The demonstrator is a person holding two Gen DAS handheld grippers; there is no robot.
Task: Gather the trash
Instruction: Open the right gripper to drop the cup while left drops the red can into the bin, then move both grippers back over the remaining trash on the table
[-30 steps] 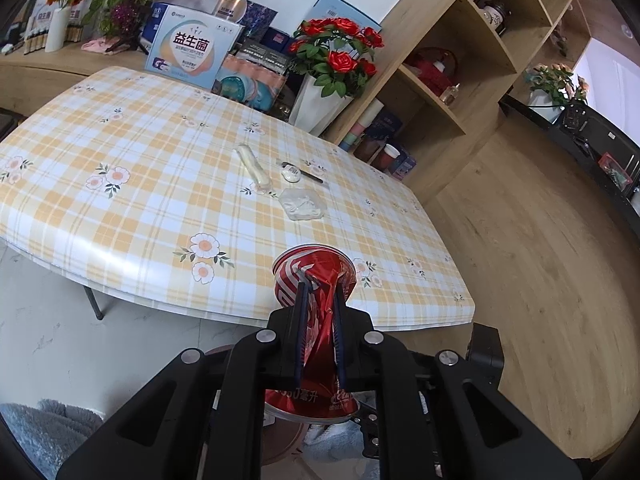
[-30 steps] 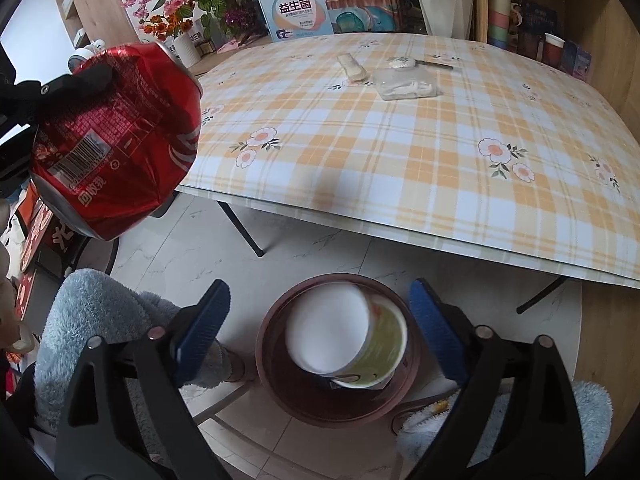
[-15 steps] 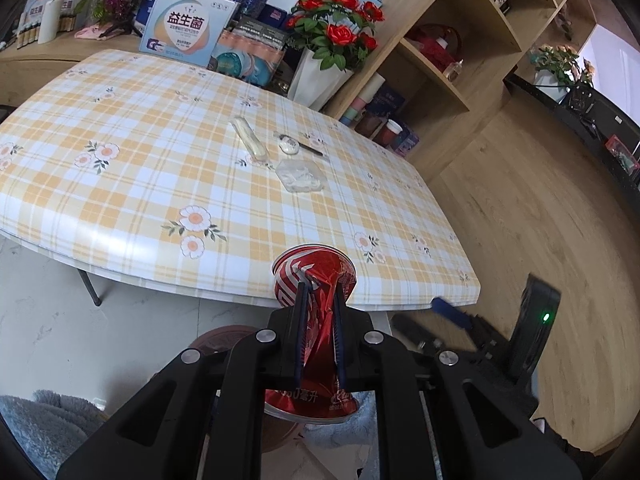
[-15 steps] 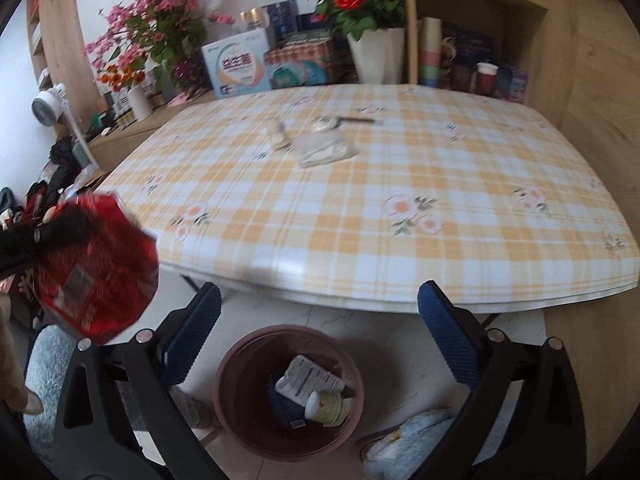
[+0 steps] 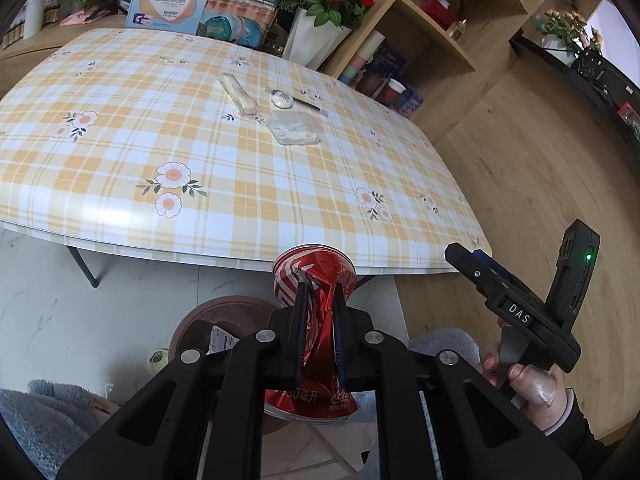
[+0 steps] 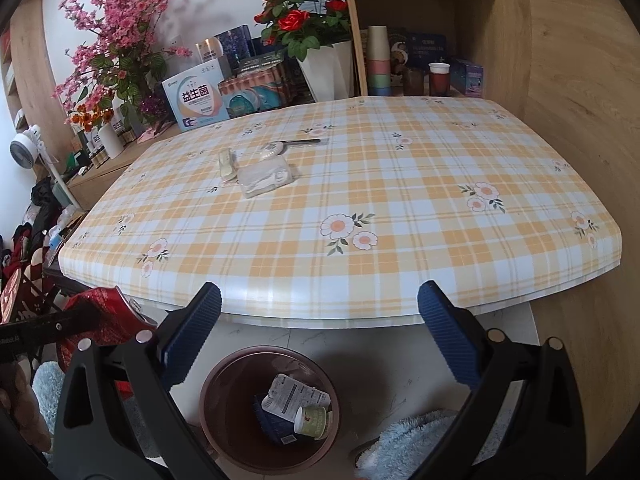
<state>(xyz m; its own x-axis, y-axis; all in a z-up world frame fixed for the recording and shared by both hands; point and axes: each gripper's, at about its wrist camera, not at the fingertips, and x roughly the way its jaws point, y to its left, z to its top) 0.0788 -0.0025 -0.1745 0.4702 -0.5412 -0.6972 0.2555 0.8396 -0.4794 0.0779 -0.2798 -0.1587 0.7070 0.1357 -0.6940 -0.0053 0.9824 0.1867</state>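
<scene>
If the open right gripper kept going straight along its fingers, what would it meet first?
Probably the table's near edge, which lies between the right gripper fingers. Nothing else stands in that line, though depth is unclear; the bin sits lower, below that line.

crushed red can (image 5: pixel 314 280) half hidden behind the jaws; brown bin (image 5: pixel 224 312) partly covered; small table litter (image 6: pixel 269 175) unreadable

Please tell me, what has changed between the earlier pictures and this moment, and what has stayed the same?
The left gripper, still shut on the crushed red can, has carried it lower and nearer the brown bin. The right gripper, jaws wide and empty, has swung up from the bin toward the table. A cup dropped a second ago now lies in the bin. The wrappers on the table have not moved.
</scene>
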